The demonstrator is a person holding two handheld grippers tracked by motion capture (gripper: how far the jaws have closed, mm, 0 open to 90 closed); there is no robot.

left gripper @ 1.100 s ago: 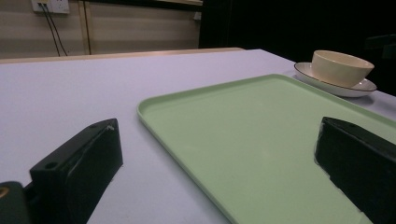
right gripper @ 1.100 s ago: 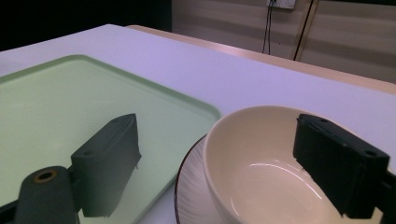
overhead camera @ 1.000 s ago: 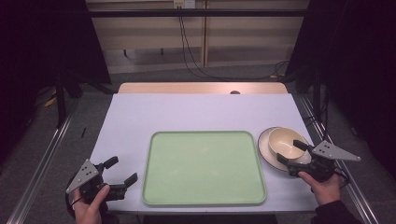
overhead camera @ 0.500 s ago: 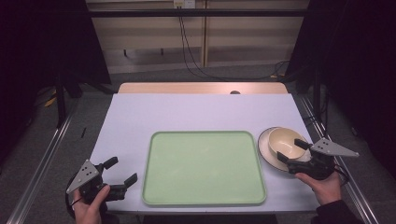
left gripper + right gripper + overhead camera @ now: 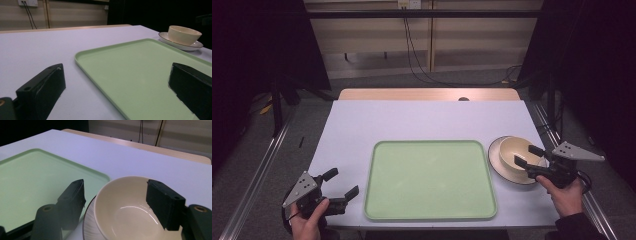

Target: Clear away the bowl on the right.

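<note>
The cream bowl [image 5: 130, 210] on its saucer [image 5: 502, 165] is straddled by the right gripper [image 5: 528, 156], fingers spread, while the left gripper [image 5: 341, 183], likewise spread, is held well apart beyond the green tray [image 5: 430, 179].

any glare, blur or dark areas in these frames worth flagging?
High view: surroundings beyond the table nearly black, the table evenly lit. Right gripper view: a bright highlight inside the bowl, near black jaws soft. Left gripper view: the green tray has a mild sheen, the background past the plate black.
</note>
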